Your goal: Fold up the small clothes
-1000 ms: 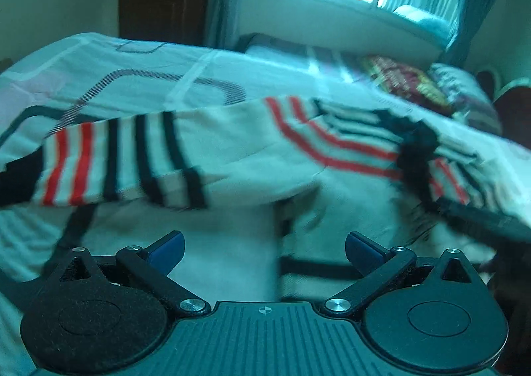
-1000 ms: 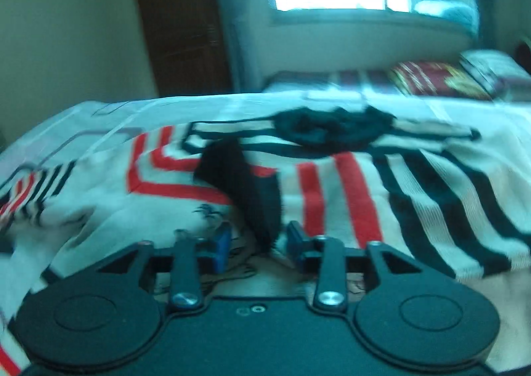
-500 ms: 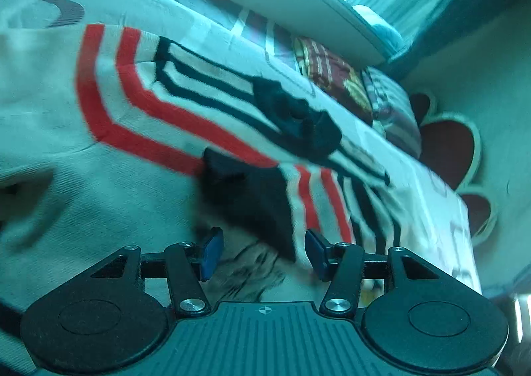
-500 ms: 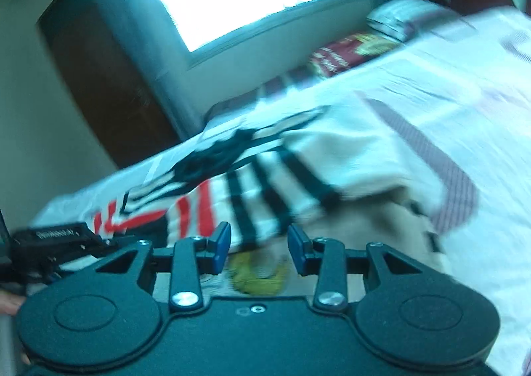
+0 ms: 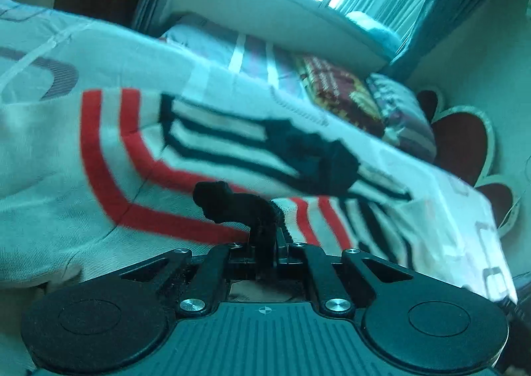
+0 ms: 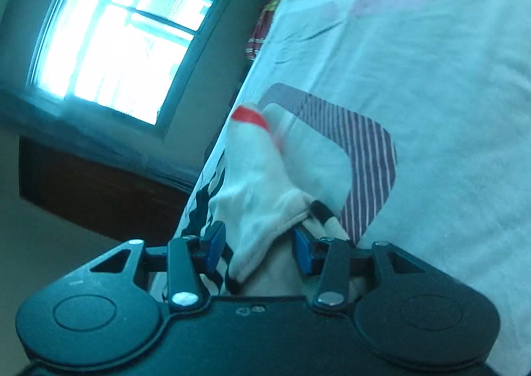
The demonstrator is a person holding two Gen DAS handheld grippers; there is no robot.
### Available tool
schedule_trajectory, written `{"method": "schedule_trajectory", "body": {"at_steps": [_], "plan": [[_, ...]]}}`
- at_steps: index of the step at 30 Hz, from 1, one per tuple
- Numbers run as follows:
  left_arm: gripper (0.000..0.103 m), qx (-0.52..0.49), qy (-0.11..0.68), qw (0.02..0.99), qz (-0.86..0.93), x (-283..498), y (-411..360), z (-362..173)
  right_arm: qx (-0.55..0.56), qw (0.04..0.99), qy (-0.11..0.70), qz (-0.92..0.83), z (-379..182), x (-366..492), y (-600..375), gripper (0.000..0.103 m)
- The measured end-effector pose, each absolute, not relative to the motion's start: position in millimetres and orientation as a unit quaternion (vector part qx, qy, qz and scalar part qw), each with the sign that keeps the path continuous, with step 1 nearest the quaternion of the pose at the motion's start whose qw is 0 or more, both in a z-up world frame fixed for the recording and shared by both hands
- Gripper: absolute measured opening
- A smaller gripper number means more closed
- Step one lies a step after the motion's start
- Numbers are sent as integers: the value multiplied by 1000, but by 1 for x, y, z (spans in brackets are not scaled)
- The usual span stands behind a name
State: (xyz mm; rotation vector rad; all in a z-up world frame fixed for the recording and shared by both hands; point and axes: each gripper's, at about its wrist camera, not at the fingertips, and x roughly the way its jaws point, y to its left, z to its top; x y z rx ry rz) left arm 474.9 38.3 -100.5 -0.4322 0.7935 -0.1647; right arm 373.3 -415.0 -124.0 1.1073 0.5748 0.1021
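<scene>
Left hand-held gripper [image 5: 265, 248]: its jaws have just been closing and now stand pinched together on the black cuff [image 5: 239, 201] of the sweater's sleeve, which bunches up and curls out above the fingertips. The pinch at the very end of the sleeve looks chosen so the whole sleeve can be carried across the body in one pull.

Right hand-held gripper [image 6: 255, 248]: rolled well over on its side, jaws partly apart and just now opening a little further. A fold of white knit with a thin black edge lies between the blue pads [image 6: 303, 251]; it seems to touch the right-hand pad and stand clear of the other, though blur makes this uncertain. It reads as a loose hold, or one being let go.

Sweater [image 5: 99, 156]: a white knit with red and black stripes, spread across the bed, its dark collar [image 5: 315, 156] toward the pillows [image 5: 365, 103]. In the right wrist view one part stands lifted off the bedsheet [image 6: 431, 110], a red stripe at its tip.

Bed: a pale sheet with striped corner motifs serves as the folding ground, broad and soft enough for the garment to lie flat.

Stage: judged early in the fold, with a sleeve gripped and not yet laid over the body.
</scene>
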Motion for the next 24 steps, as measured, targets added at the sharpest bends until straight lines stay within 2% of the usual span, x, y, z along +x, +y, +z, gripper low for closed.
{"method": "schedule_trajectory", "body": {"at_steps": [3,5,6,8,11,14,17,20,21,24], "plan": [[6,-212,390,893,-77,470,46,-109,534,801,267,46,-126,377,-421,40],[6,-217,387,893,-74,464,50,-113,519,809,273,33,-125,379,-417,22],[6,-219,383,894,-73,462,50,-113,501,820,277,25,-124,380,-414,7],[6,-219,364,903,-71,454,51,-107,470,841,267,30,-116,378,-409,7],[6,-195,375,905,-56,451,47,-112,414,867,276,16,-107,378,-400,7],[6,-181,366,911,-52,449,44,-119,421,858,295,7,-120,382,-403,4],[6,-176,366,912,-52,450,42,-118,421,855,303,24,-119,379,-406,6],[11,-188,376,906,-52,448,49,-114,411,850,325,60,-112,372,-415,18],[18,-190,376,906,-45,445,53,-112,389,859,327,68,-106,365,-417,22],[51,-182,350,919,7,423,69,-100,316,894,308,73,-84,342,-432,26]]}}
